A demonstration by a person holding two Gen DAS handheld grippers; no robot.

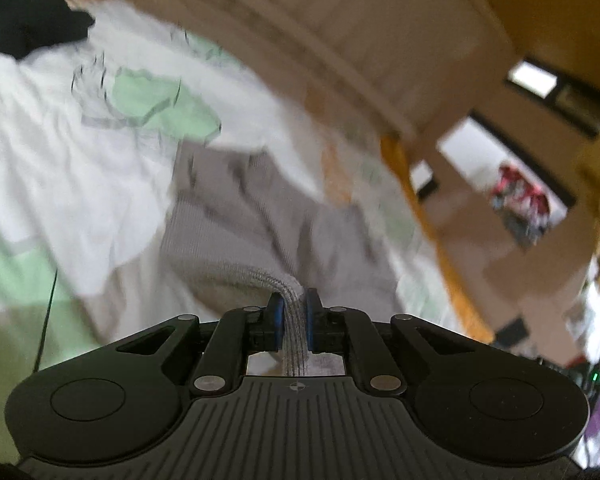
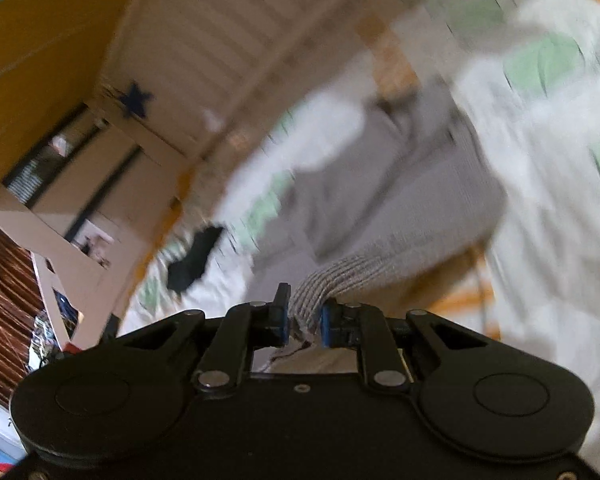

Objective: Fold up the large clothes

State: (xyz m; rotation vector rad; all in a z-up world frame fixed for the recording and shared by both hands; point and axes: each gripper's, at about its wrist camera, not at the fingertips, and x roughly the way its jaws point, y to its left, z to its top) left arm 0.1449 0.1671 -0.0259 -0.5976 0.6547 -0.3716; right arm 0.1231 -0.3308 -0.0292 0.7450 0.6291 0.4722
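A grey knitted garment (image 1: 256, 220) lies rumpled on a white and green bedsheet (image 1: 60, 168). My left gripper (image 1: 293, 322) is shut on its ribbed hem, which runs between the blue pads and is lifted off the bed. In the right wrist view the same grey garment (image 2: 412, 200) stretches away from my right gripper (image 2: 305, 322), which is shut on another bunched stretch of the ribbed hem. Both views are blurred by motion.
A black cloth (image 1: 24, 28) lies on the bed at the far left, and a dark cloth (image 2: 194, 260) shows in the right wrist view. A wooden bed frame (image 1: 432, 220), a slatted white panel (image 2: 228, 48) and shelves (image 1: 512, 184) stand beyond the bed.
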